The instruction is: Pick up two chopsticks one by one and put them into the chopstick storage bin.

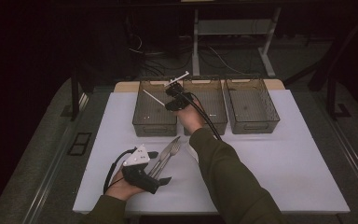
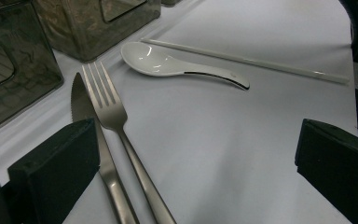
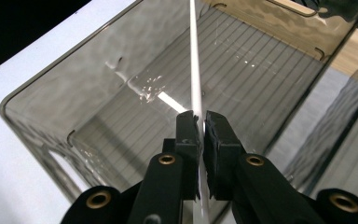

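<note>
Right gripper view had the right claw (image 3: 200,122) clamped on a white chopstick (image 3: 194,56), its long axis running straight ahead over the leftmost bin (image 3: 37,116). Nearer the person, the left claw (image 2: 196,163) stood apart on the desk (image 1: 284,158) beside fork (image 2: 116,126) and knife (image 2: 81,100)

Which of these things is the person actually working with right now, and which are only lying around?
In use:
right gripper, shut on a white chopstick
left-hand bin, beneath that chopstick

Lying about:
knife
fork
white spoon
second chopstick
middle bin
right-hand bin
left gripper, open and holding nothing
</note>
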